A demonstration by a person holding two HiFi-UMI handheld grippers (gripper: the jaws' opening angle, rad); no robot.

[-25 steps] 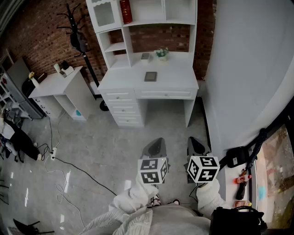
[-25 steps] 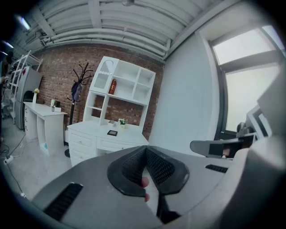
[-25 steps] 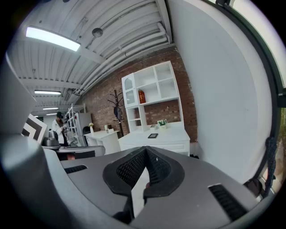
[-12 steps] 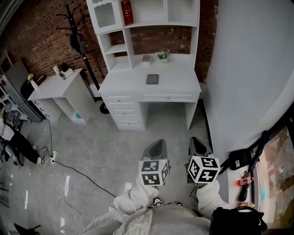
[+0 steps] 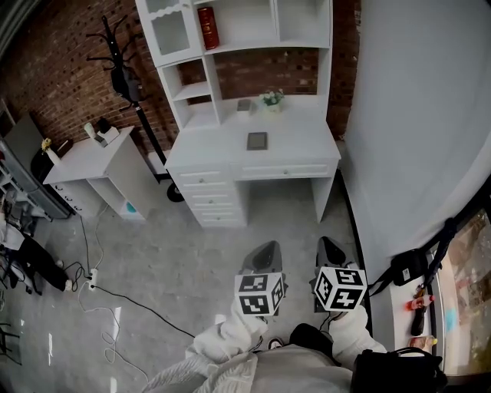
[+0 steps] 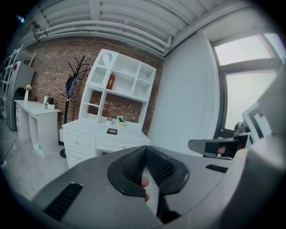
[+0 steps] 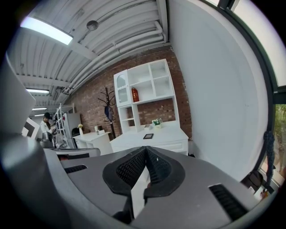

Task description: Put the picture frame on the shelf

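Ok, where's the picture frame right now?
In the head view the picture frame lies flat near the middle of the white desk, just this side of the small potted plant, below the shelf unit.

well ahead of the left claw stands a white desk with drawers, a white hutch of open shelves on top – both against a red brick wall. further left are a black coat stand and a smaller white desk. a plain white wall runs beside the right claw. the grey concrete floor lies under both claws – a ribbed ceiling with a strip light above.
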